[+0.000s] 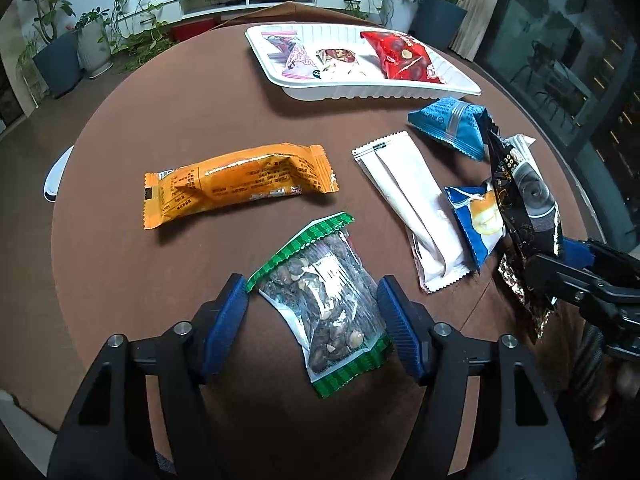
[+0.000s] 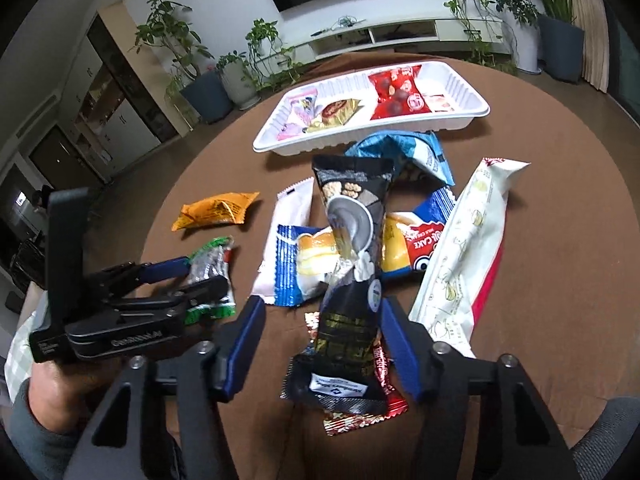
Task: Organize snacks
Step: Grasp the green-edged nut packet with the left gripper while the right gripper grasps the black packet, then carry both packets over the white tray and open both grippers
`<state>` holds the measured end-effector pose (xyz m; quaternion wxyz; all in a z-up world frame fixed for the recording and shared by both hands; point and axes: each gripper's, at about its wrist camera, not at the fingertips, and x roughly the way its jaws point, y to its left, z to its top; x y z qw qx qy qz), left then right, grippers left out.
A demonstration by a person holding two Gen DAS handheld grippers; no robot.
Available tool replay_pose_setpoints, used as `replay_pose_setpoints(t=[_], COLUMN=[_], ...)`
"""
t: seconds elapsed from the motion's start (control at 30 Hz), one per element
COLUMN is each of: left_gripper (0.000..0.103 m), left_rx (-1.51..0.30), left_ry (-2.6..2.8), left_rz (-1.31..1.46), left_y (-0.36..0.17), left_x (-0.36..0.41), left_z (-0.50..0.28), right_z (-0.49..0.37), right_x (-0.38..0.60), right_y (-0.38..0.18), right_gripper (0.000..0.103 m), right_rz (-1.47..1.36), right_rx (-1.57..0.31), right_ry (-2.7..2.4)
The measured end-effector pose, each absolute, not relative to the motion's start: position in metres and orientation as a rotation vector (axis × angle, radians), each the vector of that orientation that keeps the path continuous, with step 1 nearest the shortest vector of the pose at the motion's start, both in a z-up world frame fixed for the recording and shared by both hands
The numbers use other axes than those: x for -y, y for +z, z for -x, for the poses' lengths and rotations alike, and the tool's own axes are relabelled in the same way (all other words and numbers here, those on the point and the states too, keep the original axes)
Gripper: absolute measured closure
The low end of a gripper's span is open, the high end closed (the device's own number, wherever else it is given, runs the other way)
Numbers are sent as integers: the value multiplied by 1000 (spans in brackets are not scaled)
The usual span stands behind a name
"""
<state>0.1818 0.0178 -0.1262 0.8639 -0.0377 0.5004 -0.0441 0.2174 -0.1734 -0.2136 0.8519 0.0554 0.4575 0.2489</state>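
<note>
My left gripper [image 1: 313,322] is open, its jaws on either side of a green-edged clear nut packet [image 1: 324,304] lying on the brown round table [image 1: 120,240]. My right gripper [image 2: 322,344] is open around a black snack bar packet [image 2: 350,264], which lies tilted over other packets. The white tray [image 1: 384,90] at the far side holds a pink packet [image 1: 298,58], a brown-gold one [image 1: 338,60] and a red one [image 1: 404,56]. An orange packet [image 1: 240,184] lies mid-table. The left gripper also shows in the right wrist view [image 2: 188,280].
A white long packet [image 1: 408,208], a blue packet [image 1: 452,124] and a blue-white cake packet [image 1: 478,220] lie to the right. A white-red long packet [image 2: 468,248] and a red-gold one [image 2: 360,412] lie near the right gripper. Potted plants and a white shelf stand beyond the table.
</note>
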Motion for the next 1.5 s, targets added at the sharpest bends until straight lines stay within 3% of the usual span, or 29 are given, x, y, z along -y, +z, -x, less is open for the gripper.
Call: replay_pose_setpoints(t=[0.07, 0.1, 0.2, 0.63, 1.5], left_gripper=[42, 56, 73, 81, 81], left_rx=[-1049, -1048, -1040, -1022, -965], left_ry=[-98, -104, -126, -169, -280], left_rz=[77, 80, 79, 116, 239], left_y=[-126, -125, -122, -118, -99], left_x=[-18, -18, -15, -15, -7], left_z=[-182, -182, -182, -176, -157], right_z=[-218, -218, -219, -214, -204], right_x=[174, 175, 178, 187, 203], right_y=[-216, -217, -219, -212, -199], right_gripper=[47, 51, 70, 79, 79], right_rz=[-117, -113, -113, -164, -298], right_rx=[-969, -972, -977, -954, -939], right_ry=[517, 513, 508, 531, 589])
